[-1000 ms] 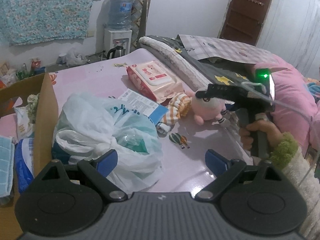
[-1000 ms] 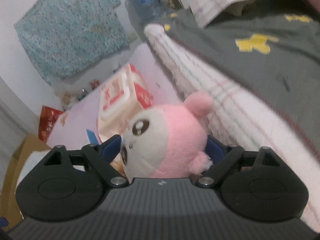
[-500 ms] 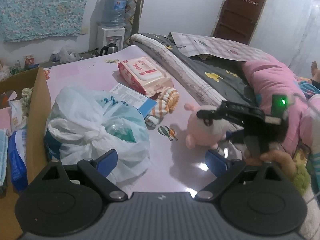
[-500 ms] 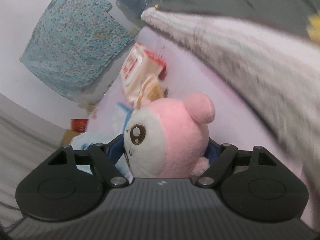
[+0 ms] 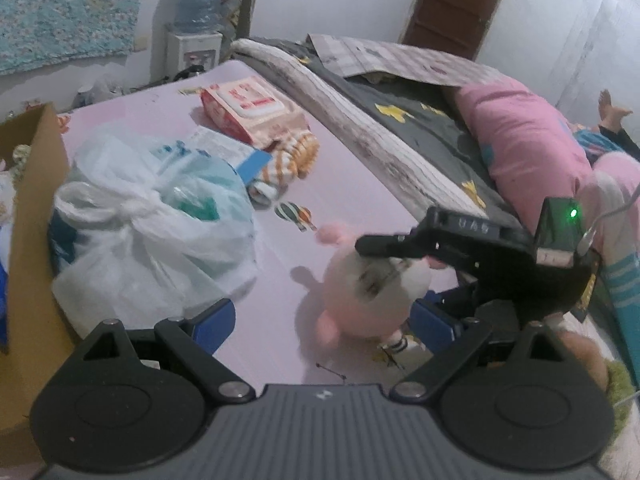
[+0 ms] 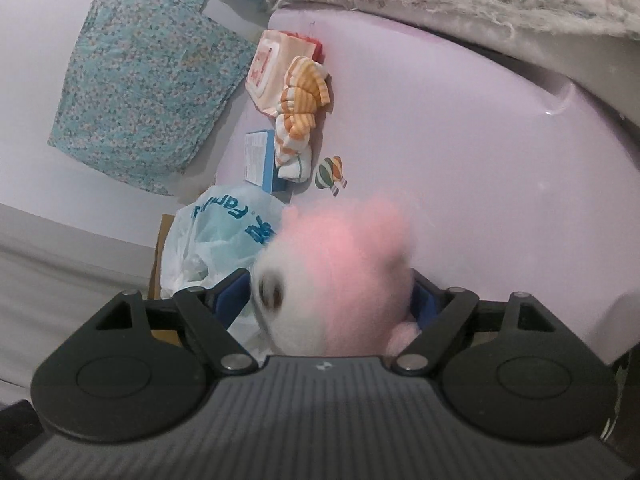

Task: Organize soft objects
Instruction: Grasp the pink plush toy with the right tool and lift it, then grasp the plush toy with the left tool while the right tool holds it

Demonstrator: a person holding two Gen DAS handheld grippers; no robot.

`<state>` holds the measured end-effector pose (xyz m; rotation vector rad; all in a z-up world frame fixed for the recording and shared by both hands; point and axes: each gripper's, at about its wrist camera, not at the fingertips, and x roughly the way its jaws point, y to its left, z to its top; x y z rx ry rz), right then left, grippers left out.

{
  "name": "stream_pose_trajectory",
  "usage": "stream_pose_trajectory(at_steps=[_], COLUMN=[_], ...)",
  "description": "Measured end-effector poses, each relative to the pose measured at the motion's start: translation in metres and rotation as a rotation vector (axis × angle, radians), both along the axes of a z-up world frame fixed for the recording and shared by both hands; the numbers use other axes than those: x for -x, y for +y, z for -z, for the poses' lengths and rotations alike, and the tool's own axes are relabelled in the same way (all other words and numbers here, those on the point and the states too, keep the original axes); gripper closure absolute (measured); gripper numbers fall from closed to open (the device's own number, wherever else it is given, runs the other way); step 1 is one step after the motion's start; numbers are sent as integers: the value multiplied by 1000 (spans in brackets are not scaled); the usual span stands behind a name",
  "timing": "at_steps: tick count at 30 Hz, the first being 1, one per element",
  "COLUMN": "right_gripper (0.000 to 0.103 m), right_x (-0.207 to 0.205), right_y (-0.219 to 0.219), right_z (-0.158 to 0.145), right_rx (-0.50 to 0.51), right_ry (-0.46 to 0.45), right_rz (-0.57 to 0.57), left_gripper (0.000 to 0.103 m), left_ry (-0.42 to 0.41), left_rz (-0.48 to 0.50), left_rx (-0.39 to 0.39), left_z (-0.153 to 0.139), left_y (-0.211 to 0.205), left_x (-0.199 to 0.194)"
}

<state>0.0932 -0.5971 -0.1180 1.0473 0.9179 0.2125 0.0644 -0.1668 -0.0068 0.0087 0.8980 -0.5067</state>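
Note:
A pink and white plush toy [image 6: 340,264] sits between the blue pads of my right gripper [image 6: 328,294]; the pads press its sides while the jaws are opening slightly. In the left wrist view the same plush toy [image 5: 360,300] hangs just above the pink table [image 5: 360,200], held by the right gripper [image 5: 400,276], whose handle a hand [image 5: 580,356] grips. My left gripper [image 5: 324,320] stands open just in front of the toy, nothing touching its pads. An orange-striped soft cloth [image 5: 292,156] lies farther back, beside a wipes pack [image 5: 248,108].
A knotted white plastic bag [image 5: 152,216] fills the left, against an open cardboard box [image 5: 32,200]. A blue-edged flat carton [image 5: 224,148] lies behind the bag. A rolled blanket [image 5: 360,120] and pink pillow [image 5: 520,140] border the table's right side.
The right gripper has carried the plush toy away from the striped cloth and blanket edge, toward my left gripper, rolling as it went. The left gripper has tipped down slightly.

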Motion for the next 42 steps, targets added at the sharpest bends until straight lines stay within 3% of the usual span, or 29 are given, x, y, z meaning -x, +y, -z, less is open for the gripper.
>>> stream_pose_trajectory(at_steps=[8, 19, 25, 31, 42], right_gripper=[18, 18, 31, 49, 47], right_x=[16, 9, -23, -54, -32], right_y=[-34, -74, -74, -58, -45], right_z=[-6, -33, -29, 4, 1], right_rx=[-76, 39, 75, 97, 79], right_ry=[-25, -140, -170, -81, -87], right_rz=[32, 106, 67, -18, -107], left_gripper=[8, 9, 13, 13, 13], left_ry=[28, 52, 91, 114, 197], left_rz=[44, 61, 74, 84, 123], left_rx=[-24, -22, -27, -46, -52], left_z=[19, 30, 43, 54, 78], left_y=[-22, -39, -52, -63, -80], left_x=[4, -7, -17, -28, -43])
